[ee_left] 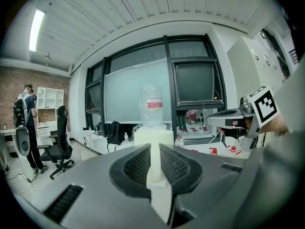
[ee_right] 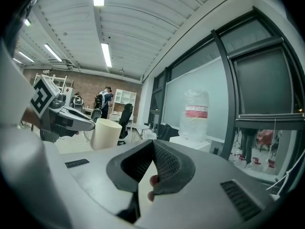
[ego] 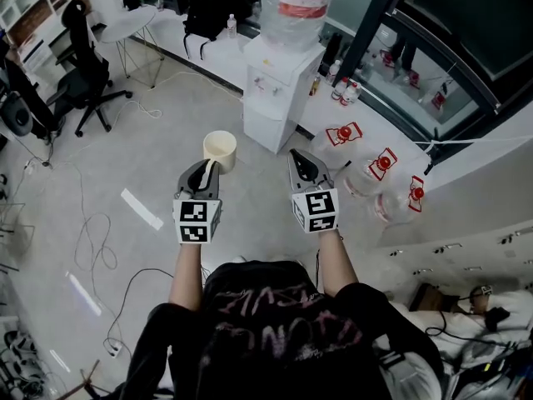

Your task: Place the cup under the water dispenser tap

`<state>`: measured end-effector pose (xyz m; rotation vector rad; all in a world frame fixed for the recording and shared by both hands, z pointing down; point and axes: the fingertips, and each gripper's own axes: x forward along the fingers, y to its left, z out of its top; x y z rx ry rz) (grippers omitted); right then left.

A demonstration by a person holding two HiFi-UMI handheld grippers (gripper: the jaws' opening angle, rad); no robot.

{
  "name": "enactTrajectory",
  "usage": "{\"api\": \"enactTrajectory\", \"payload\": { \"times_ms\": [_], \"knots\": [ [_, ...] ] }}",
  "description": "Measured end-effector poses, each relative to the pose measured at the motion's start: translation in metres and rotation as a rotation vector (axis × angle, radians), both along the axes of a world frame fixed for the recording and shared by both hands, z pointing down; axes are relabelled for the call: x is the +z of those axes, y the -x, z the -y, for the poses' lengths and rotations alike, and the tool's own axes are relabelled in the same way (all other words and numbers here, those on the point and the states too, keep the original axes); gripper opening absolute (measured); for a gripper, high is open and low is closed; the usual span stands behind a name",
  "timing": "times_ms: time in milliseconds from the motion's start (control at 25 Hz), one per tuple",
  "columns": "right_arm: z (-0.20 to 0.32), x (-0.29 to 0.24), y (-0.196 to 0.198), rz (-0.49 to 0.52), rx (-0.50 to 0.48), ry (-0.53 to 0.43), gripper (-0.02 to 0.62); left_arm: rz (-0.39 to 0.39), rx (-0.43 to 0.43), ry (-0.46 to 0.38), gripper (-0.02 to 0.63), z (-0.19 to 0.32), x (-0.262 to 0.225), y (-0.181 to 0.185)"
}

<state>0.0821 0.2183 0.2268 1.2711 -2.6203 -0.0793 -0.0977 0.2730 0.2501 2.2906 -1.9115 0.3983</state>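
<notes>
A person in a black printed shirt [ego: 283,323] stands over a pale floor [ego: 166,248], arms stretched forward, a gripper in each hand. Each gripper carries a cube with black and white square markers.

The left gripper [ego: 206,167] has its jaws clamped on the wall of a cream cup [ego: 220,147]. One jaw sits inside the rim and the other outside, with only the thin wall between them. The cup is upright, open mouth up, and held in the air above the floor.

The right gripper [ego: 297,157] is level with it, just to the right. Its jaws are pressed together at the tips and carry nothing.

Ahead of both grippers stands a white water dispenser [ego: 279,77] with a large clear bottle [ego: 296,7] upside down on top. The cup is in front of it and to its left, apart from it and not yet under the tap.

To the right of the dispenser, several clear water bottles with red labels [ego: 379,167] lie by the window wall. Further off on the left are a black office chair [ego: 83,73], loose cables [ego: 96,240] on the floor, and a person standing by white shelves [ee_left: 26,113].
</notes>
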Motion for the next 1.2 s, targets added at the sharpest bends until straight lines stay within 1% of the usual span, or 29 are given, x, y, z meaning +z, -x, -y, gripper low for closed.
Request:
{"api": "enactTrajectory", "payload": {
  "times_ms": [240,440,600,880,1200],
  "knots": [
    [-0.002,0.005,0.024,0.006,0.031,0.007,0.015,-0.015,0.007,-0.001,0.055,0.001,0.006,0.031],
    [0.009,0.012,0.031,-0.003,0.05,0.01,0.015,-0.017,0.023,-0.012,0.055,0.013,0.009,0.04],
    [0.024,0.018,0.034,0.007,0.066,0.018,0.015,-0.012,0.039,-0.005,0.055,0.028,0.015,0.044],
    [0.07,0.032,0.044,0.022,0.079,0.043,0.015,0.004,0.055,0.013,0.055,0.072,0.026,0.053],
    [0.154,0.045,0.062,0.064,0.097,0.075,0.015,0.006,0.077,0.025,0.055,0.148,0.041,0.069]
  ]
}}
